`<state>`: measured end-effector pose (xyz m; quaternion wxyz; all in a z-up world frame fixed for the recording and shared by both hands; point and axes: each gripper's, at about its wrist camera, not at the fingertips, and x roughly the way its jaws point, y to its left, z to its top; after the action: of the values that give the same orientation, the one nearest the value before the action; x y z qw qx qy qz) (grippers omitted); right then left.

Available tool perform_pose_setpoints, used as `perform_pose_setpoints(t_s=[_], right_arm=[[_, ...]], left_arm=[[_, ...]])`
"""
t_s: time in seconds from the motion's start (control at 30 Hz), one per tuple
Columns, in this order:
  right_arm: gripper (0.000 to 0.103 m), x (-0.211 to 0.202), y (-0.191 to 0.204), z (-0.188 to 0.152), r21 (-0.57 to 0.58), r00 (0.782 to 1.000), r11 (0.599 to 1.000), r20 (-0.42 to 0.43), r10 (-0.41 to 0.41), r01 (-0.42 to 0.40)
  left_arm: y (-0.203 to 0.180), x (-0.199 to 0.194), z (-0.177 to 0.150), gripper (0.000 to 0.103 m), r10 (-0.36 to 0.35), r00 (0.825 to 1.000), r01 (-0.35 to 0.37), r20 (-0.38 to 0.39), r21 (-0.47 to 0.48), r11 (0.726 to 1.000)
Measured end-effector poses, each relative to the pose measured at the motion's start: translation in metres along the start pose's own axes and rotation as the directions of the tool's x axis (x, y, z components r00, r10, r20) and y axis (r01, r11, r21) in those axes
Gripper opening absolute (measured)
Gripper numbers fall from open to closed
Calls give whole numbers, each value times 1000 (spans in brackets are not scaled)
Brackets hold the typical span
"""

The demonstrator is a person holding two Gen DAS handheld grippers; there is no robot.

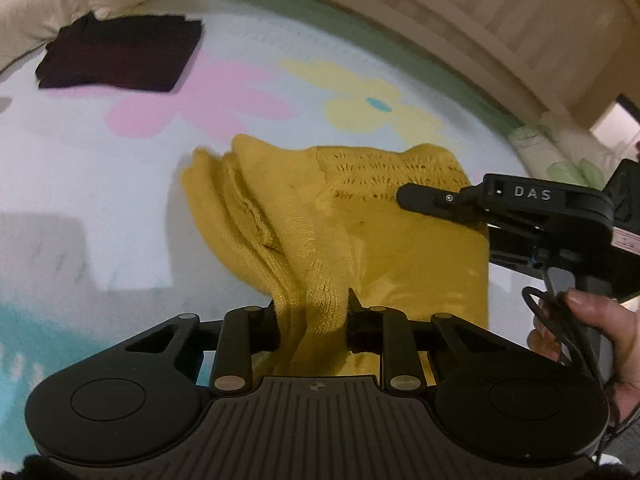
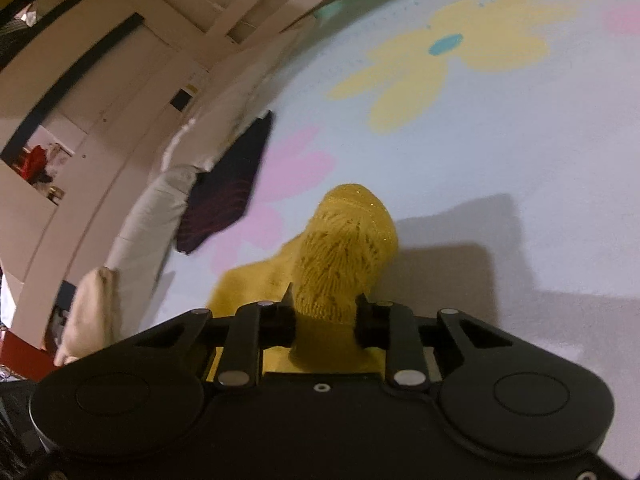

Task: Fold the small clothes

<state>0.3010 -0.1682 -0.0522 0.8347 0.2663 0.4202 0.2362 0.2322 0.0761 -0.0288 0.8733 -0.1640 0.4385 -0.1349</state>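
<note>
A mustard-yellow knitted garment (image 1: 332, 220) lies bunched on a bed covered by a pale sheet printed with large pink and yellow flowers (image 1: 224, 100). The left gripper (image 1: 312, 320) has its fingers clamped on a gathered fold at the garment's near edge. The right gripper (image 2: 326, 316) has its fingers clamped on another bunched yellow fold. A folded dark maroon cloth (image 1: 120, 54) rests far left, near a cream pillow (image 1: 36, 4).
</note>
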Motion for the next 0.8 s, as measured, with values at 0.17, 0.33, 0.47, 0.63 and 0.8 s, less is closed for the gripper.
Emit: perform_pose_setpoints(t_s=[0.17,0.33,0.47,0.63,0.8], right_arm=[[35,-49,28,3,-49,1000,999,30,6,-5],[35,-112,32,-12,-29,996,999,92,-11,14],[35,-153,19,-34,7,992,999,114,-47,46],[35,-179,-5,-63,40,990,993,90,-113,109],[36,-168,-38,-85,-1,964,964,-10,-266,266]], left_arm=[[-33,-28,-6,25,-68,997,68,26,20,997],[-72,-52,-33,25,-128,991,125,31,93,988],[-96,-56,-66,25,-161,987,161,-11,116,980],[-112,-44,-104,25,-150,983,163,-104,131,978],[-108,-22,-137,27,-62,974,86,-217,102,991]])
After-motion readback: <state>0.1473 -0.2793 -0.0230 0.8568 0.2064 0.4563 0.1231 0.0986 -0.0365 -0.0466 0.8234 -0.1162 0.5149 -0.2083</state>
